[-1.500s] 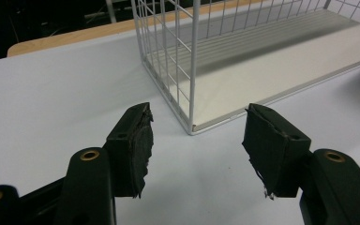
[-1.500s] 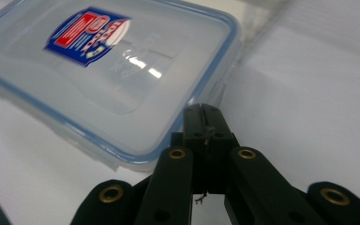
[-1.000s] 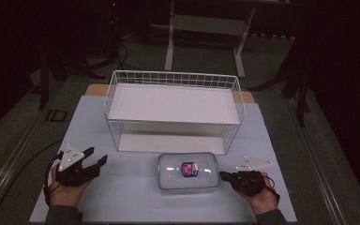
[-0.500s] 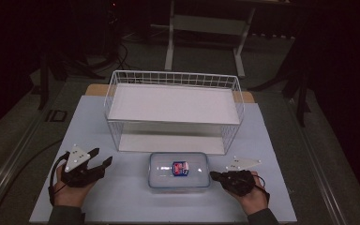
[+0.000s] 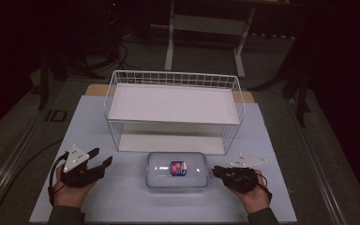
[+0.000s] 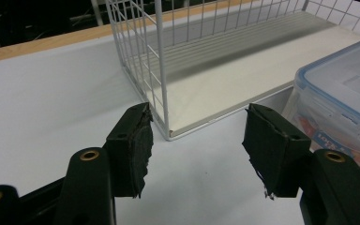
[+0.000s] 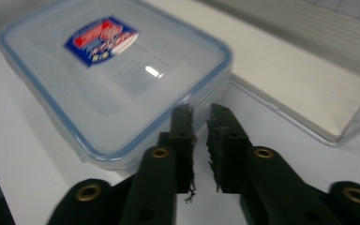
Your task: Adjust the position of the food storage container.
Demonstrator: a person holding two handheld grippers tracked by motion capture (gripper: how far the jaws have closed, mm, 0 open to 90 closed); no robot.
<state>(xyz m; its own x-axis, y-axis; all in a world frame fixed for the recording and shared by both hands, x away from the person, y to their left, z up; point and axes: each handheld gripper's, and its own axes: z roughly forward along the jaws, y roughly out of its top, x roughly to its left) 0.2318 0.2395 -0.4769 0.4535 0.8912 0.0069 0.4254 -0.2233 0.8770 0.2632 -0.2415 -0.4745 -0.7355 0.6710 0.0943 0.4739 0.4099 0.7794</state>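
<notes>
My right hand-held gripper (image 7: 200,117) rests on the tabletop (image 5: 122,197) with its jaws nearly shut on nothing, their tips right at the near corner of the clear plastic container (image 5: 176,169), which lies just to its left. I judge I hold them narrow so they can nudge the box sideways rather than clamp it. My left hand-held gripper (image 6: 197,140) sits spread wide, the container off to its right and well apart, the wire basket (image 5: 173,110) just ahead, ready to receive the box.
</notes>
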